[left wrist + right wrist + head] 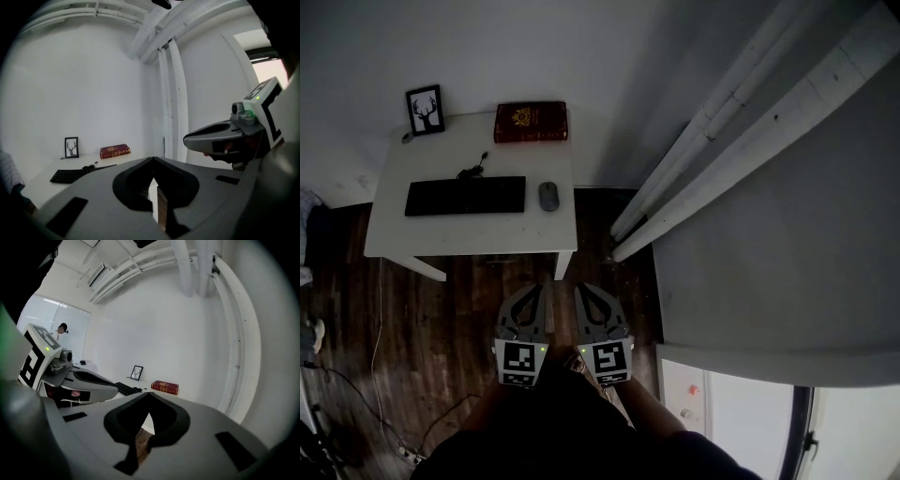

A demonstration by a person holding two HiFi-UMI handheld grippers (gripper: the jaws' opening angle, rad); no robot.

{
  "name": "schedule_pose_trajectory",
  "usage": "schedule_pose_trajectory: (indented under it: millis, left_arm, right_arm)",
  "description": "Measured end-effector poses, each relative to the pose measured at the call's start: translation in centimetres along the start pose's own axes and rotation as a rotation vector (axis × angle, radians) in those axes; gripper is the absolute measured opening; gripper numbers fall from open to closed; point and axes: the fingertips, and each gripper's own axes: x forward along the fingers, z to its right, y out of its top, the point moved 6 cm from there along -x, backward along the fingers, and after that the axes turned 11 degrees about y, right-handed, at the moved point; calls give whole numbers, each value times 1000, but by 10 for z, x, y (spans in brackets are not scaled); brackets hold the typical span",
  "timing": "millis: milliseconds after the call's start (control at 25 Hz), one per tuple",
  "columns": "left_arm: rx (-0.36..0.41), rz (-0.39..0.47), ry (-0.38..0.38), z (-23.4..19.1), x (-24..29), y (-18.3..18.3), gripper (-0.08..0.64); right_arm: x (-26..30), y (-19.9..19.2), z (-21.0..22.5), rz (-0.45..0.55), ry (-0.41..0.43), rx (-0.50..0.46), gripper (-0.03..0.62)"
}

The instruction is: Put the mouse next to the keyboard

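A grey mouse (548, 196) lies on the white table (469, 239), just right of the black keyboard (465, 196). Both grippers hover over the wooden floor well short of the table, side by side. My left gripper (539, 287) has its jaws shut with nothing between them, and my right gripper (581, 288) is shut and empty too. In the left gripper view the keyboard (70, 175) shows far off beyond the left gripper (153, 159), with the right gripper's body at the right. The right gripper view shows the right gripper (151, 393) and the keyboard (125, 388).
A red book (531, 122) and a framed deer picture (425, 109) stand at the table's back edge against the wall. White pipes (741, 122) run along the wall at right. Cables (366, 394) lie on the dark wooden floor at left.
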Motion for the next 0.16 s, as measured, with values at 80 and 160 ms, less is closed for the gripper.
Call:
schedule_pose_trajectory:
  millis: [80,160]
  left_arm:
    - [-10,-5,4,12,-5,-2,3]
    - [-11,-6,2,25,-7,-2,3]
  right_arm:
    - [-12,-5,1,7,5,-4,20]
    - [-23,-9,4,16,8,-9,20]
